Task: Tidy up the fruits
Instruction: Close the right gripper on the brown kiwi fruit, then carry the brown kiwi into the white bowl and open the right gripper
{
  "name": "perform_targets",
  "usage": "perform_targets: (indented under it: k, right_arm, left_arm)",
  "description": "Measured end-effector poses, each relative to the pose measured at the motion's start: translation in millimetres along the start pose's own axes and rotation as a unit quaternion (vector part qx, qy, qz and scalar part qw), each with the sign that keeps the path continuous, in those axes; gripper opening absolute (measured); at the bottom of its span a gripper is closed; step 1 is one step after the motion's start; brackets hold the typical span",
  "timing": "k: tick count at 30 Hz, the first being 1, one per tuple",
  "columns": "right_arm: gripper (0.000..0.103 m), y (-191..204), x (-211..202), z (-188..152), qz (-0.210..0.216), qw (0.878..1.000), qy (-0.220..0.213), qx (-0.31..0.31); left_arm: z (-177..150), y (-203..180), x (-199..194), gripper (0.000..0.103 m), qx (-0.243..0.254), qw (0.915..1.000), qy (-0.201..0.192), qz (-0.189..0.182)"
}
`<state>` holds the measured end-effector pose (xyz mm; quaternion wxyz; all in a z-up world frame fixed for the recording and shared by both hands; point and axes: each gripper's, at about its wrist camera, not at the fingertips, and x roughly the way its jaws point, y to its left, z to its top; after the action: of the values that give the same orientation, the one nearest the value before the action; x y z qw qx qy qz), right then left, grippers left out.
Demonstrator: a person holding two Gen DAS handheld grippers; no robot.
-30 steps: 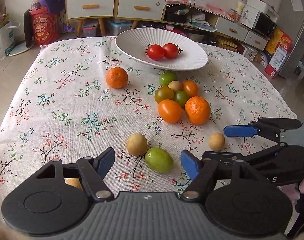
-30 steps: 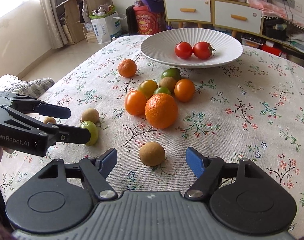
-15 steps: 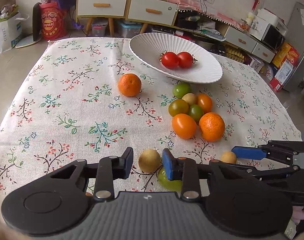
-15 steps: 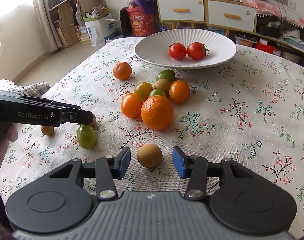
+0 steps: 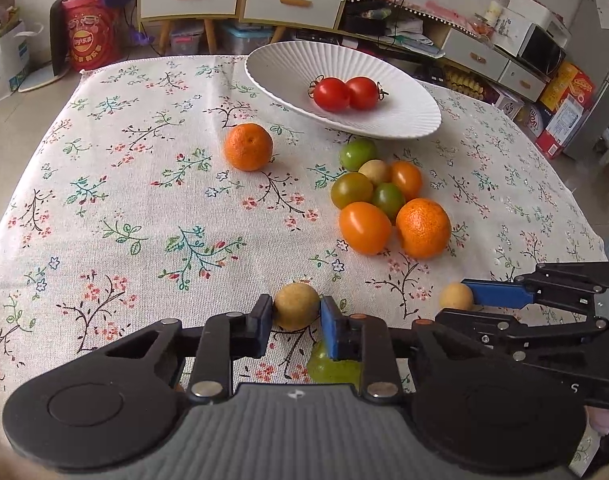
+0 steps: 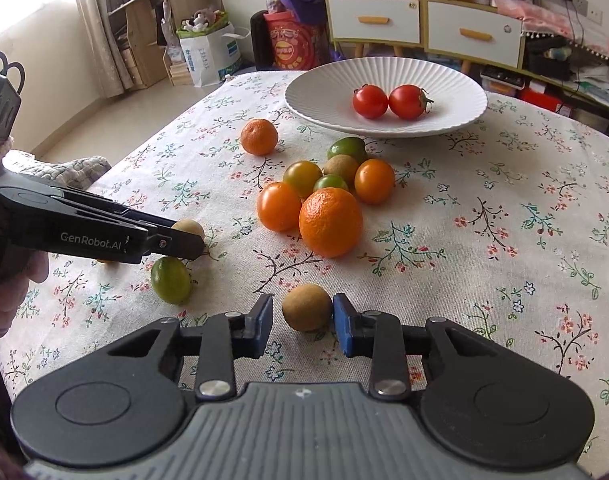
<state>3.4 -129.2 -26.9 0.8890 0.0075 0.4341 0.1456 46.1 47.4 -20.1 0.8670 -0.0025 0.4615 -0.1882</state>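
Meanwhile, the left gripper [image 5: 296, 318] had just been closing, and its blue pads pinched a tan round fruit, perhaps a longan [image 5: 297, 305], resting on the floral tablecloth [image 5: 144, 200] near the front edge. A green tomato [image 5: 332, 366] lay just behind that gripper's right finger. To the right, the right gripper [image 6: 303, 322] had also just been closing around a second tan fruit [image 6: 307, 307]; its right pad touched the fruit, while a thin gap showed at the left pad. Farther back sat a cluster of orange and green tomatoes with a mandarin [image 5: 423, 227], and a lone mandarin [image 5: 248, 146] to the left. Two red tomatoes [image 5: 346, 93] lay in the white ribbed plate [image 5: 288, 68] at the far side.
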Motion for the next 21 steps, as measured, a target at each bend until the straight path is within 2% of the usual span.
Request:
perform_targets:
  k: [2,11,21]
  right_arm:
    - [0.025,0.8,0.3,-0.5,-0.003,1.000,-0.001,-0.004]
    - [0.024,0.1,-1.9,2.8,-0.005,1.000,-0.007,-0.003]
    - [0.024,-8.2,-10.2,22.0,-0.003,0.999,-0.028,0.020]
  left_arm:
    - [0.3,-0.7,0.3,0.017,0.003,1.0000,-0.003,0.002]
    - [2.0,-2.0,-1.6,0.016,0.004,0.9999,-0.013,0.007]
    - [9.7,-5.2,-8.8,0.016,0.006,0.9993,-0.036,0.003]
